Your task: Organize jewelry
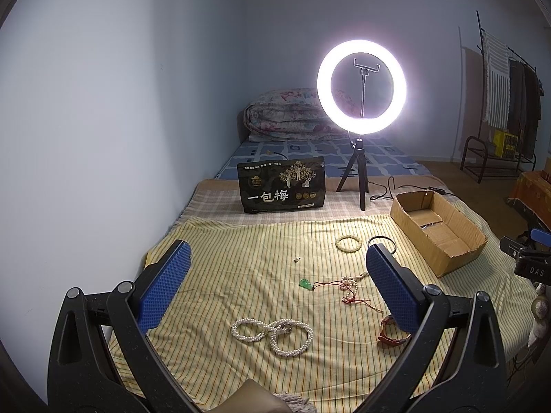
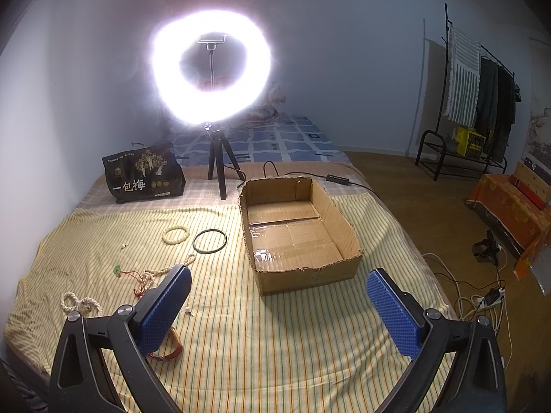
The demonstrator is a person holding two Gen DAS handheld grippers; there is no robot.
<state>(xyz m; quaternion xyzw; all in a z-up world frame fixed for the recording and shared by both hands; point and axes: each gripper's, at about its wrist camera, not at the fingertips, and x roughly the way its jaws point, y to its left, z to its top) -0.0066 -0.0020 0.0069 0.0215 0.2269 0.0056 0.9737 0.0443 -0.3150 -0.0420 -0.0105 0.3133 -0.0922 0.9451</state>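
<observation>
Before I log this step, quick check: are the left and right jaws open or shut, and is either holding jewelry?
Left gripper: open, holding nothing.
Right gripper: open, holding nothing.

The left gripper's point(image 1: 278, 268) right finger hides part of the black ring point(image 1: 381, 240) and the red strap bracelet point(image 1: 392, 334). In the right wrist view, glare blurs the ring light point(image 2: 211, 65); a tiny white piece point(image 2: 187, 309) is too small to identify.
</observation>
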